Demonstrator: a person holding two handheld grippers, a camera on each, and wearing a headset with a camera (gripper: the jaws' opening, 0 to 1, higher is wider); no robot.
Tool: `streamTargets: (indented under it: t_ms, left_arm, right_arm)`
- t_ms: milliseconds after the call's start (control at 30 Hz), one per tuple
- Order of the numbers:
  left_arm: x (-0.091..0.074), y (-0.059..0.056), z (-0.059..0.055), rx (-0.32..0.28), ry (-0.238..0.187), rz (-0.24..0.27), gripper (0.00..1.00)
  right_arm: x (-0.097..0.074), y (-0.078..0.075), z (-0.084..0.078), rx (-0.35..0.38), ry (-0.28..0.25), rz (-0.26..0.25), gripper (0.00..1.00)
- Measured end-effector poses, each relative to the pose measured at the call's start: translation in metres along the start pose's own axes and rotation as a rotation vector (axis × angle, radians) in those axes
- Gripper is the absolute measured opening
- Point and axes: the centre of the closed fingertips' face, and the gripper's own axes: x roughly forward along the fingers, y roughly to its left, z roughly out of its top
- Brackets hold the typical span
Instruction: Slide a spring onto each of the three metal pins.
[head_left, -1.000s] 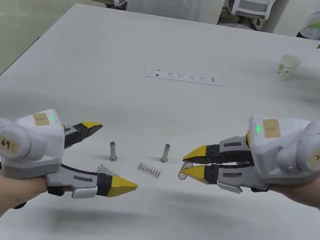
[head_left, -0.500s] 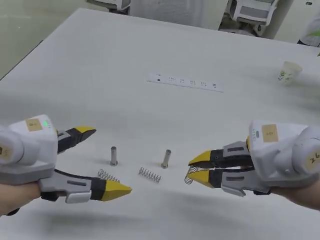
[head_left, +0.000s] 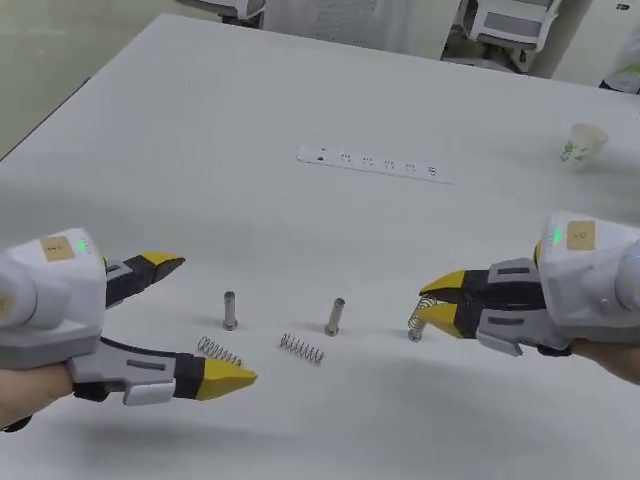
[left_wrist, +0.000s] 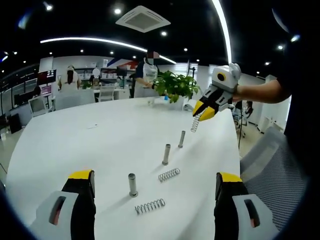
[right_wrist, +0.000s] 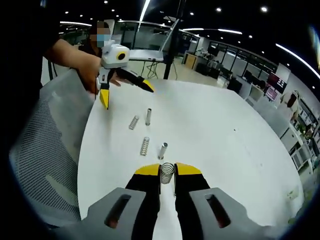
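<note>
we look down on a white counter (head_left: 300, 100) in an open office with ceiling lights, and office chairs (head_left: 505, 18) stand past its far end at 12 o'clock. a white power strip (head_left: 372, 165) lies flat at 12 o'clock from the work. a paper cup (head_left: 583, 143) stands well apart at 2 o'clock. in the left gripper view a leafy plant (left_wrist: 175, 85) and standing people show beyond the counter.

the left pin (head_left: 230, 310) and the middle pin (head_left: 335, 316) stand upright near each other. the third pin (left_wrist: 182, 139) continues their row in the left gripper view. the first loose spring (head_left: 218, 351) lies flat at 6 o'clock from the left pin. the second loose spring (head_left: 301, 348) lies flat at 7 o'clock from the middle pin.

the left gripper (head_left: 215, 320) sits at 8 o'clock in the head view, held level and pointing toward 3 o'clock. its jaws are spread wide with nothing between them, and the left pin is just past its tips. the right gripper (head_left: 432, 303) reaches in from 3 o'clock, pointing toward 9 o'clock. its jaws are clenched on the upper end of the held spring (head_left: 420, 318), which hangs down from the yellow tips. the spring's lower end is near the third pin, and we cannot tell whether they touch.
</note>
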Motion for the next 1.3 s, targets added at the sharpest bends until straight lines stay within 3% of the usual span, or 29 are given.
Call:
streamTargets:
  t_ms: [367, 633, 1300]
  left_arm:
    - [0.000, 0.002, 0.001, 0.003, 0.002, -0.003, 0.98]
    - [-0.001, 0.002, 0.002, 0.000, 0.000, -0.002, 0.98]
    - [-0.004, 0.005, -0.002, -0.009, 0.004, 0.007, 0.98]
  right_arm:
    - [-0.007, -0.026, -0.009, 0.047, 0.009, -0.063, 0.07]
    - [-0.003, -0.037, -0.016, 0.078, 0.019, -0.082, 0.07]
    - [0.010, -0.036, -0.030, 0.139, 0.031, -0.078, 0.07]
